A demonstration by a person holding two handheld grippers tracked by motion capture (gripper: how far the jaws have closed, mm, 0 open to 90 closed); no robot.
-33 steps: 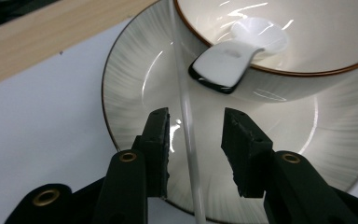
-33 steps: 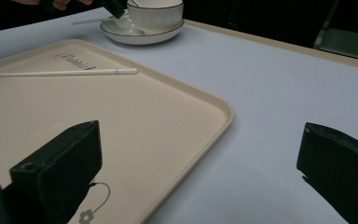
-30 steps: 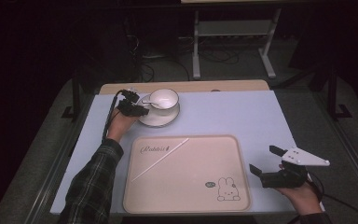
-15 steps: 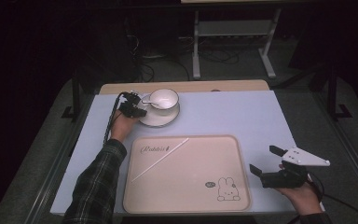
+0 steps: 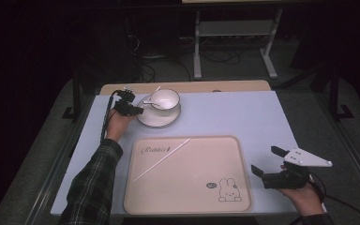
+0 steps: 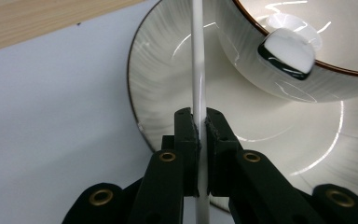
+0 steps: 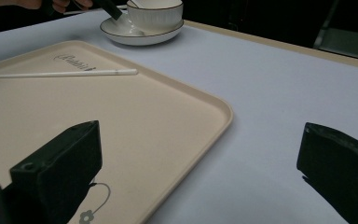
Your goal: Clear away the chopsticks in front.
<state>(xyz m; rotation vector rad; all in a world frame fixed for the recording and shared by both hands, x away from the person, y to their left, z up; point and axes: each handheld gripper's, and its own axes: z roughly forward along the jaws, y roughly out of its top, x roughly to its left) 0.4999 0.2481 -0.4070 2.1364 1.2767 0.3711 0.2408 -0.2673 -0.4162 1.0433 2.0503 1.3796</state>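
A white ribbed cup (image 5: pixel 165 98) stands on a white saucer (image 5: pixel 157 121) at the back left of the table. My left gripper (image 5: pixel 138 111) is at the saucer's left edge. Its jaws have just been closing, and in the left gripper view the gripper (image 6: pixel 203 119) is shut on a thin white stick (image 6: pixel 198 60) that runs up over the saucer (image 6: pixel 168 84) beside the cup (image 6: pixel 279 70). A second white stick (image 5: pixel 161 159) lies slantwise on the beige tray (image 5: pixel 192 183). My right gripper (image 5: pixel 266 159) rests open to the right of the tray, with nothing between its jaws (image 7: pixel 200 140).
The tray (image 7: pixel 168 116) bears a rabbit drawing (image 5: pixel 228 190) near its front right corner. A pale blue mat (image 5: pixel 243 112) covers the table, with a wooden strip (image 5: pixel 192 86) along the far edge. Dark floor, cables and a metal stand (image 5: pixel 234 37) lie beyond.
My left hand has shifted slightly at the saucer's left edge. The right hand and the stick on the tray have kept still.
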